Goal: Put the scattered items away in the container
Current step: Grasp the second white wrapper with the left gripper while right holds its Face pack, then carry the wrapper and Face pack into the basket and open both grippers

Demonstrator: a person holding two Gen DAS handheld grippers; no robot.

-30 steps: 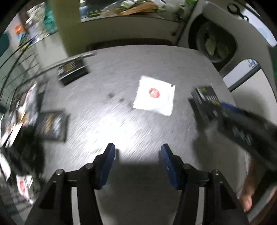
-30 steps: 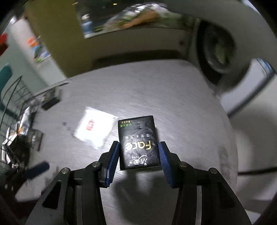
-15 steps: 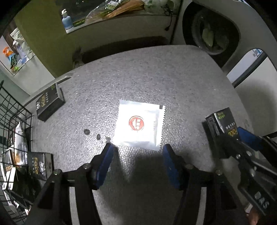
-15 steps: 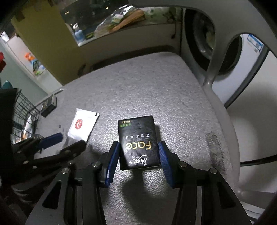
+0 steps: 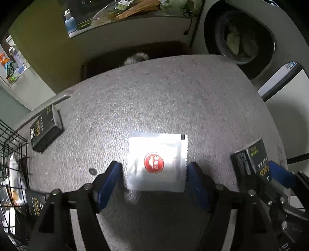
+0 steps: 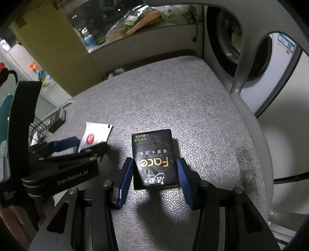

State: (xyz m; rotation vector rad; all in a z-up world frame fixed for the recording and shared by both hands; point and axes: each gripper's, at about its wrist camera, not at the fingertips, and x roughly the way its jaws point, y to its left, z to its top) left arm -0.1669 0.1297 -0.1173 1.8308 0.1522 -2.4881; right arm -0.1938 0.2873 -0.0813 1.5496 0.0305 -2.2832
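Note:
A white sachet with a red round mark (image 5: 156,162) lies flat on the grey foam tabletop (image 5: 154,100). My left gripper (image 5: 154,170) points down over it. Its jaws are opening, and the blue fingers (image 5: 113,173) stand on either side of the sachet without pressing it. My right gripper (image 6: 154,173) is shut on a black "Face" tissue pack (image 6: 154,154), low over the table, to the right of the sachet. That pack (image 5: 251,160) also shows at the right edge of the left wrist view. The sachet (image 6: 92,135) lies just beyond the left gripper's body (image 6: 58,173).
Another black tissue pack (image 5: 45,129) lies at the table's far left edge. A black wire basket (image 5: 11,146) stands at the left with several packs and sachets inside. A washing machine (image 6: 241,48) stands past the table's right side, and a cluttered shelf (image 5: 125,11) lies behind.
My left gripper has come forward over the sachet, and its jaws have widened until the fingers straddle it. The right gripper still holds the black pack and has barely shifted.

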